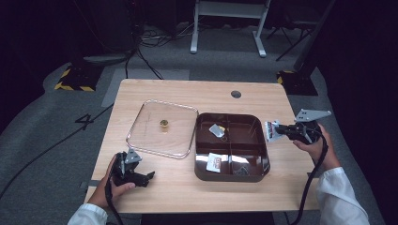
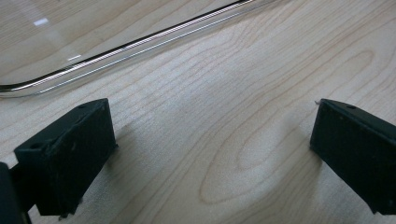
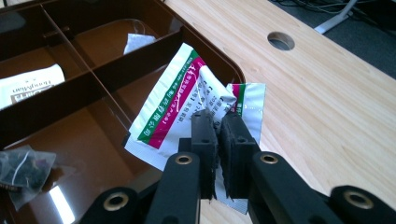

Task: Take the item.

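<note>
1. Right tongs [image 3: 219, 140] clamped together on a crumpled foil sachet [image 3: 187, 107], white with green and red bands; held just beside the right rim of the brown compartment tray [image 1: 202, 140].
2. Sachet hung partly over the tray's near-right compartment; long axis slanted up and away from the jaws toward the tray interior.
3. Left tongs [image 1: 141, 178] spread wide apart, holding nothing; rested low on the wooden surface [image 1: 187, 91], just beside the near edge of the clear lid [image 1: 143, 117].
4. Inside the tray: another printed sachet [image 1: 214, 162], a small white packet [image 1: 217, 130], a dark tea-bag-like pouch [image 3: 23, 170].
5. Small gold knob [image 1: 164, 123] at the lid's centre.
6. Judged: right hand nearer the tray; probable next move a release into a compartment lying leftward from the jaws.
</note>
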Action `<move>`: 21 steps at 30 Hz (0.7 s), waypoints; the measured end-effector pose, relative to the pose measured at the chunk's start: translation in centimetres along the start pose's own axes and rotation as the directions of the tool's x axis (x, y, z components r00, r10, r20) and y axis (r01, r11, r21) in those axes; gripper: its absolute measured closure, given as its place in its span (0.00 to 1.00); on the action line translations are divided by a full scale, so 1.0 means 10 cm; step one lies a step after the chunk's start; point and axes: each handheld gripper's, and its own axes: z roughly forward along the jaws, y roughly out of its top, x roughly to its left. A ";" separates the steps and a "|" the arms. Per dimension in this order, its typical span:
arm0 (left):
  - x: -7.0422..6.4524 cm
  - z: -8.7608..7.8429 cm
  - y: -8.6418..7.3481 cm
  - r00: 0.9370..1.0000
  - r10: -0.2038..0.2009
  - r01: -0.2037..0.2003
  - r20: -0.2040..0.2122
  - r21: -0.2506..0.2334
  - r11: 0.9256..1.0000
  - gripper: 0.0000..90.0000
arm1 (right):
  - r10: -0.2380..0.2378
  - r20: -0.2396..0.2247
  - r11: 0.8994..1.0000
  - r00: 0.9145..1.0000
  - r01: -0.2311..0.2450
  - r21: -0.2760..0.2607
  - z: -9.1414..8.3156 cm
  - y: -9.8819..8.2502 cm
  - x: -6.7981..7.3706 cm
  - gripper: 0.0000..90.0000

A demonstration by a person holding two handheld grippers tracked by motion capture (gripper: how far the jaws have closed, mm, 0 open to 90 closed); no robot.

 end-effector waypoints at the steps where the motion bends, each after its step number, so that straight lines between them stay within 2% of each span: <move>1: 0.00 0.00 0.00 1.000 0.000 0.000 0.000 0.000 1.000 0.00 | 0.002 0.002 1.000 1.000 -0.002 0.001 -0.01 -0.02 0.00 0.95; 10: 0.00 0.00 0.00 1.000 0.000 0.000 0.000 0.000 1.000 0.00 | 0.031 0.012 0.999 0.999 -0.031 0.018 -0.04 -0.22 -0.06 0.95; 21: 0.00 0.00 0.00 1.000 0.000 0.000 0.000 0.000 1.000 0.00 | 0.074 0.017 0.995 0.997 -0.075 0.063 0.07 -0.45 -0.16 0.95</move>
